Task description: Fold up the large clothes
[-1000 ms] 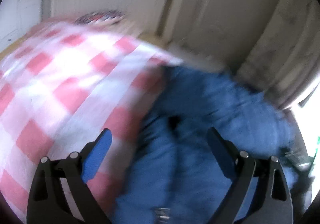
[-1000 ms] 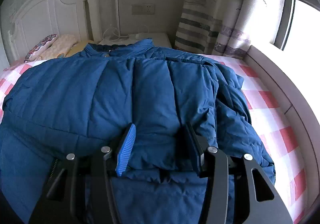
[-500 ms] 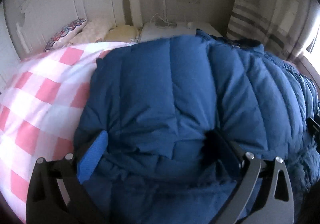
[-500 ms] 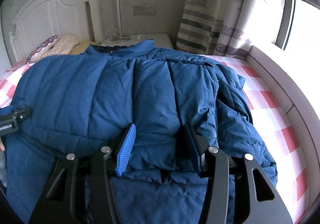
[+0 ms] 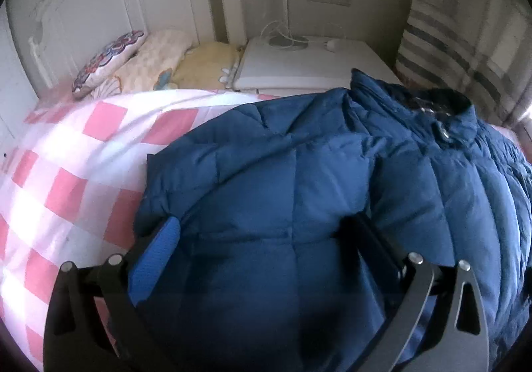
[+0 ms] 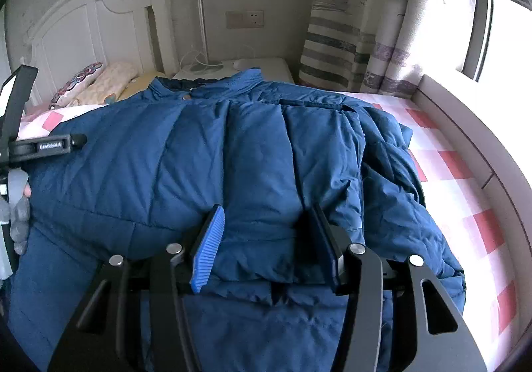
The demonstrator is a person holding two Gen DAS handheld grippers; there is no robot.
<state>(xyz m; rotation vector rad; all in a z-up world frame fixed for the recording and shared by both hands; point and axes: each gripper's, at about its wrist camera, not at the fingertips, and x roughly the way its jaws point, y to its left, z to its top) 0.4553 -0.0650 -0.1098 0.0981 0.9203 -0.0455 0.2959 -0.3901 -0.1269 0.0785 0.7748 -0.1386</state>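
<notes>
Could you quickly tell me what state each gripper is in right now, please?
Left gripper: open wide over the blue jacket, holding nothing.
Right gripper: closed on a puffy fold of the blue jacket, its jaws just easing apart.

one blue padded jacket (image 6: 252,156) on the bed, and that's the only garment in view. one bed cover in pink and white checks (image 5: 76,172) beneath it. two grippers in play: the left gripper (image 5: 262,239) and the right gripper (image 6: 266,239), each with two fingers, one blue pad showing on each. up at the headboard (image 6: 89,26), just the one, there are three pillows in a row: one patterned pillow (image 5: 106,59), one cream pillow (image 5: 156,56), one yellow pillow (image 5: 209,64). one white bedside table (image 5: 309,62), one wall socket (image 6: 244,19), one striped curtain (image 6: 359,39), one window (image 6: 505,36). one gloved hand (image 6: 18,212) at the edge.
</notes>
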